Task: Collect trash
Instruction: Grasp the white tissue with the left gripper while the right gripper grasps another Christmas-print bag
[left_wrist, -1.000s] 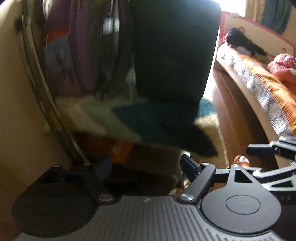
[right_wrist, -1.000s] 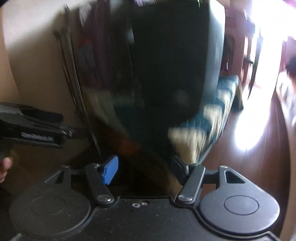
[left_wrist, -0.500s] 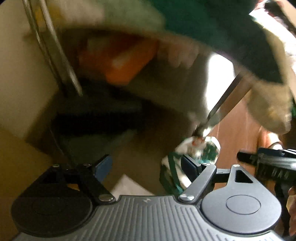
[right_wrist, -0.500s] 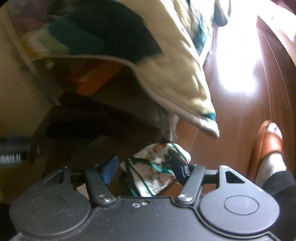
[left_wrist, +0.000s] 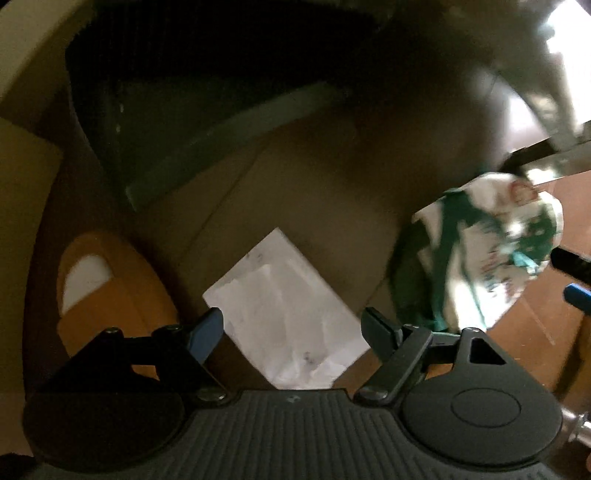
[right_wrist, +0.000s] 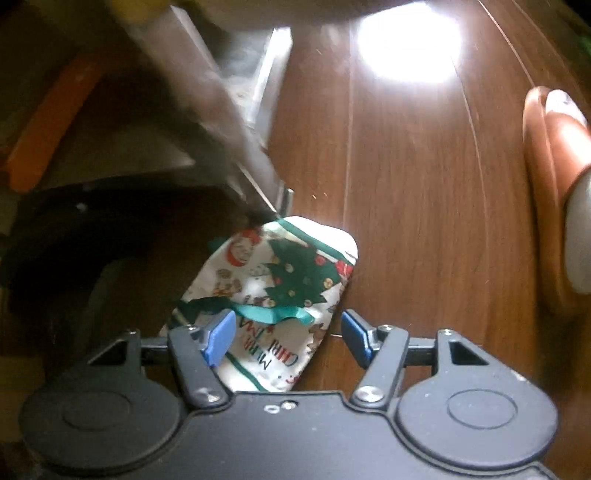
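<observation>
A crumpled white sheet of paper (left_wrist: 284, 310) lies on the wooden floor in the left wrist view, right under my open left gripper (left_wrist: 293, 328), between its fingers. A white Christmas-print bag (right_wrist: 280, 291) with a green tree and teal ribbon lies on the floor at the foot of a metal chair leg (right_wrist: 236, 147). My open right gripper (right_wrist: 288, 332) is just above it, fingers on either side of its near end. The bag also shows at the right of the left wrist view (left_wrist: 484, 251), with the right gripper's fingers (left_wrist: 572, 262) beside it.
An orange slipper with a white sock (left_wrist: 99, 280) stands left of the paper. Another slipper (right_wrist: 554, 192) is at the right edge of the right wrist view. Dark objects (left_wrist: 207, 110) sit under the chair. An orange item (right_wrist: 48, 122) lies at far left.
Both grippers have swung down from the chair back and hanging clothes to the floor. The paper has come between the left fingers, and the bag between the right fingers.
</observation>
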